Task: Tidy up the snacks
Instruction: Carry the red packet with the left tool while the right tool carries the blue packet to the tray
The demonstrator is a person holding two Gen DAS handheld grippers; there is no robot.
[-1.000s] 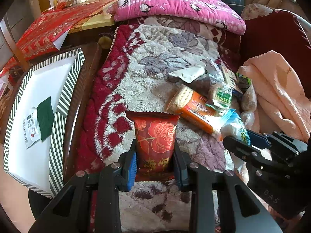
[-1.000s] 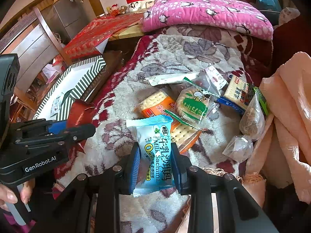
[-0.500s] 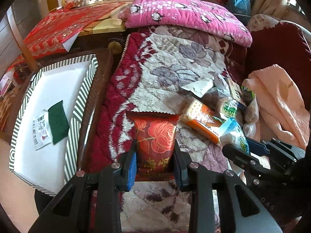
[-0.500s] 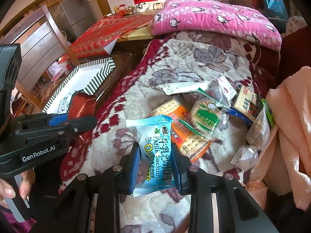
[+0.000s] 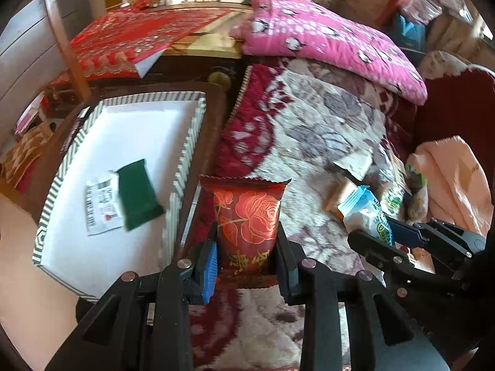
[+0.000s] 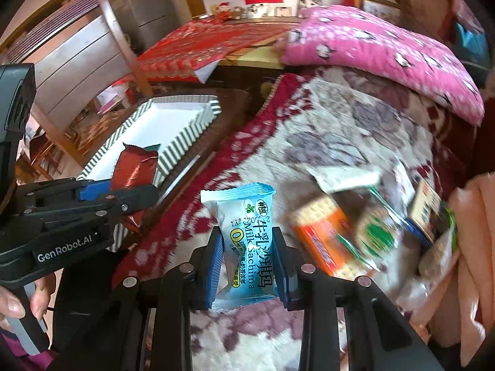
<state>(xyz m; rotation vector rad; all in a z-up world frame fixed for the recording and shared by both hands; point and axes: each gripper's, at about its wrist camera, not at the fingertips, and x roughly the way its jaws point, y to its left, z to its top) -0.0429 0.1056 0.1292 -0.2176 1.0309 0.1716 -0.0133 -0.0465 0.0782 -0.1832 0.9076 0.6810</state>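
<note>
My left gripper is shut on a red snack packet with a gold rose print, held upright just right of the striped white tray. That tray holds a dark green packet and a white labelled packet. My right gripper is shut on a light blue Milk Sachima packet above the flowered blanket. In the right wrist view the left gripper with the red packet shows at the left. A pile of snacks lies on the blanket at the right.
A pink pillow lies at the blanket's far end. A peach cloth is bunched at the right. A dark wooden edge runs between tray and blanket. A red cloth-covered table stands behind the tray. A hand holds the left gripper's handle.
Both grippers have moved left and slightly up with their packets, away from the snack pile. The striped tray now fills more of both views and sits closer to the left gripper.
</note>
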